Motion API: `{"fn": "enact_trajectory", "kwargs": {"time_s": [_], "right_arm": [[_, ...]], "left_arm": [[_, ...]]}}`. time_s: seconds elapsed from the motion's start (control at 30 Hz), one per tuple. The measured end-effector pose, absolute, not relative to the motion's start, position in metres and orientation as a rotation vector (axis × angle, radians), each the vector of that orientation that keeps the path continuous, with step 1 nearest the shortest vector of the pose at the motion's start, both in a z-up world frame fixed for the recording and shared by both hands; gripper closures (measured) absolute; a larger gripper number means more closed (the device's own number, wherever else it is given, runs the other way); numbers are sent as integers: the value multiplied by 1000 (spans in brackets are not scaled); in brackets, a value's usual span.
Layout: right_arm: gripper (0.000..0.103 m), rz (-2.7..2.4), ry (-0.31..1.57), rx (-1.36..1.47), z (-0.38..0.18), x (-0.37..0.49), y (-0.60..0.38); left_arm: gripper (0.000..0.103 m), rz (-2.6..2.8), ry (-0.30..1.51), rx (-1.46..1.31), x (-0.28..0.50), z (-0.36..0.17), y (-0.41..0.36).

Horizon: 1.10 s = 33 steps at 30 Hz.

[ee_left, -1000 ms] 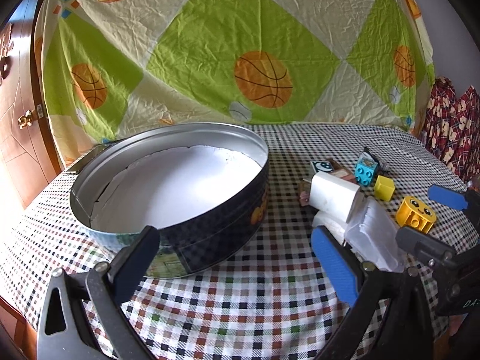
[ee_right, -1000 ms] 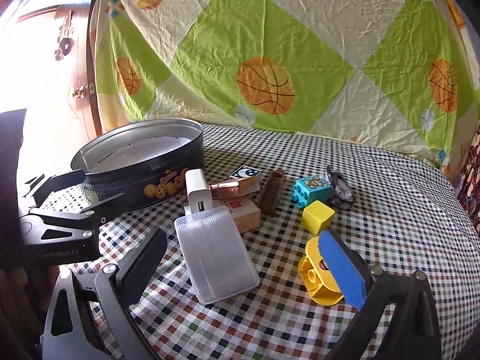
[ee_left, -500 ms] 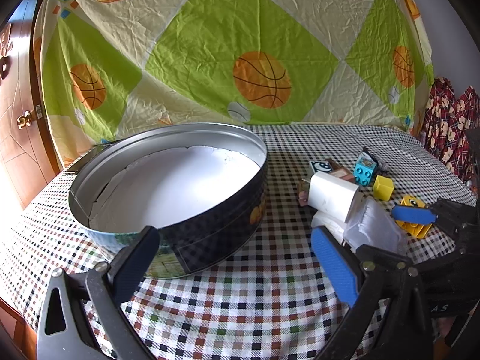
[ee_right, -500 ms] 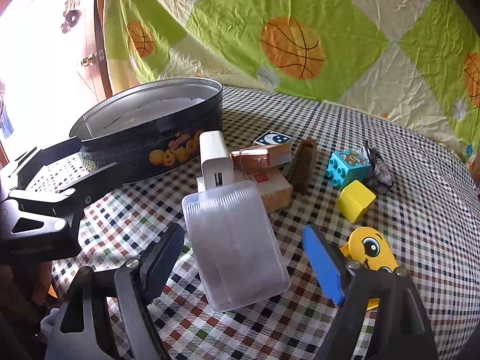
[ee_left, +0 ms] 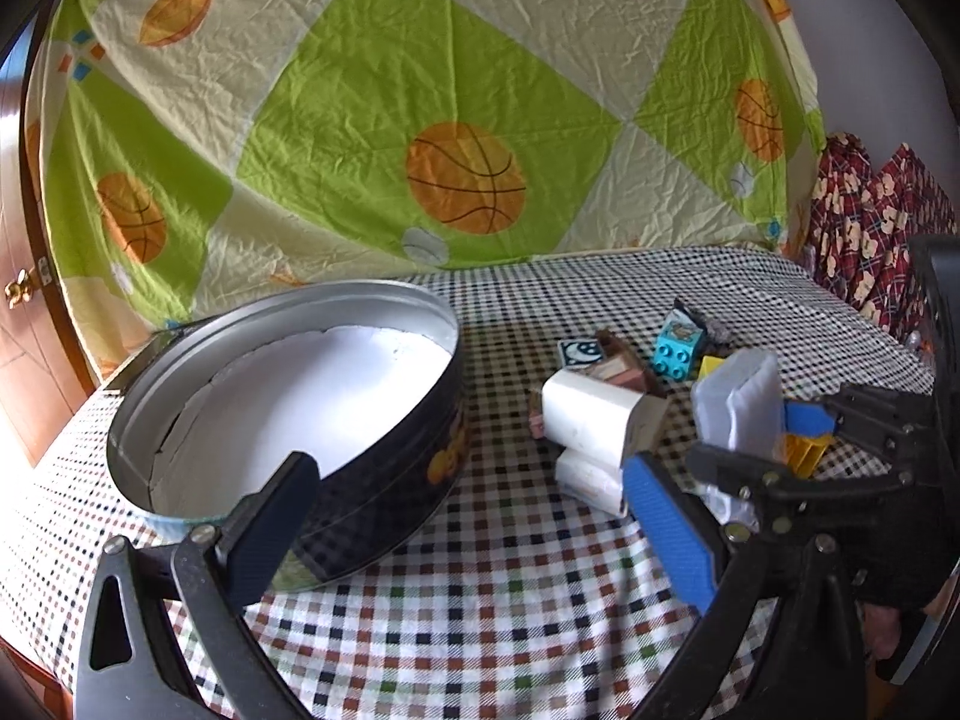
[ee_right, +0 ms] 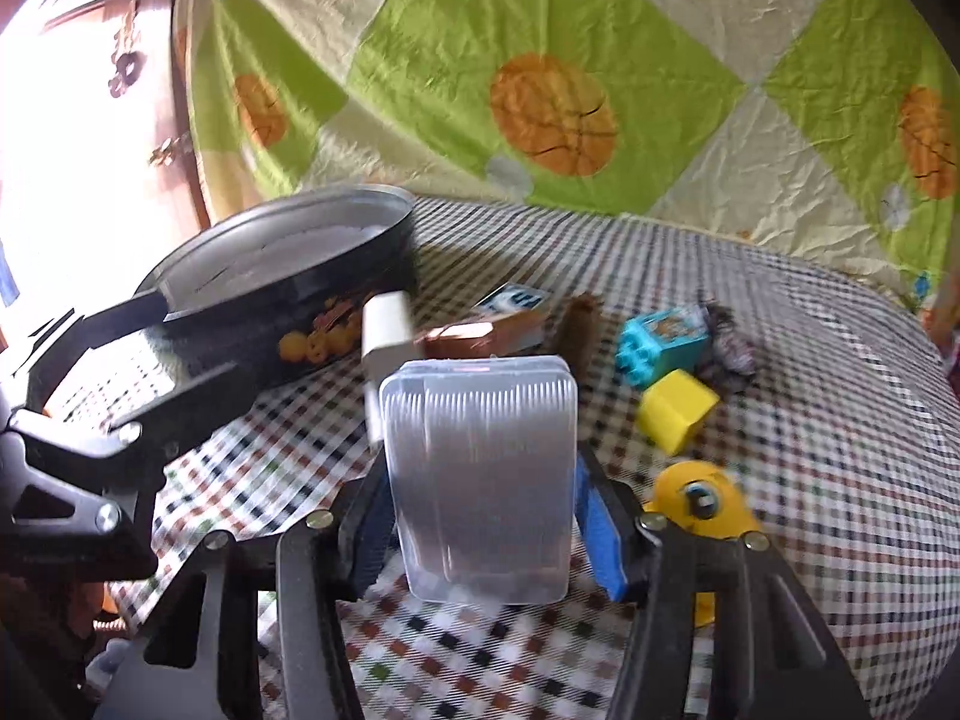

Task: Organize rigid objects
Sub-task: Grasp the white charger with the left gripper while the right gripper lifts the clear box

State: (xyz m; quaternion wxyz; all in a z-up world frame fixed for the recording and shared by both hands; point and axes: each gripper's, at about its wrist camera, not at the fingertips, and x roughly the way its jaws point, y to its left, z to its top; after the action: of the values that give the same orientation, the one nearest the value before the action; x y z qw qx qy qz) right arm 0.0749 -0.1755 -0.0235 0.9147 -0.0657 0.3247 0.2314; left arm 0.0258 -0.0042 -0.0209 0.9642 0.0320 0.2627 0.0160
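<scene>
Nearest, the right gripper [ee_right: 480,510] has just been closing and now clamps the clear plastic case [ee_right: 480,474] by its sides, probably to lift it. Beyond, the left gripper [ee_left: 468,516] waits spread beside the round tin [ee_left: 288,396], the likely destination.

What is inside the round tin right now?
Only a white liner shows inside the round tin; no objects on the visible part. Its near wall and the left hand-held gripper cover the front strip of the floor.
</scene>
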Motion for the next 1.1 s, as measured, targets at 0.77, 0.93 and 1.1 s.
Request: {"fn": "enact_trajectory", "kwargs": {"time_s": [0.77,0.93,1.1], "right_arm": [[46,278,595,-85,2,98,-210],[46,263,571,-71,-1,100,-210],[46,258,547,-76,-7,98,-206]], "left_arm": [[29,-138,650,96,96,-40,-48],[52,-148,667,90,98,-42,-48],[53,-160,660,86,97,-41,-47]]}}
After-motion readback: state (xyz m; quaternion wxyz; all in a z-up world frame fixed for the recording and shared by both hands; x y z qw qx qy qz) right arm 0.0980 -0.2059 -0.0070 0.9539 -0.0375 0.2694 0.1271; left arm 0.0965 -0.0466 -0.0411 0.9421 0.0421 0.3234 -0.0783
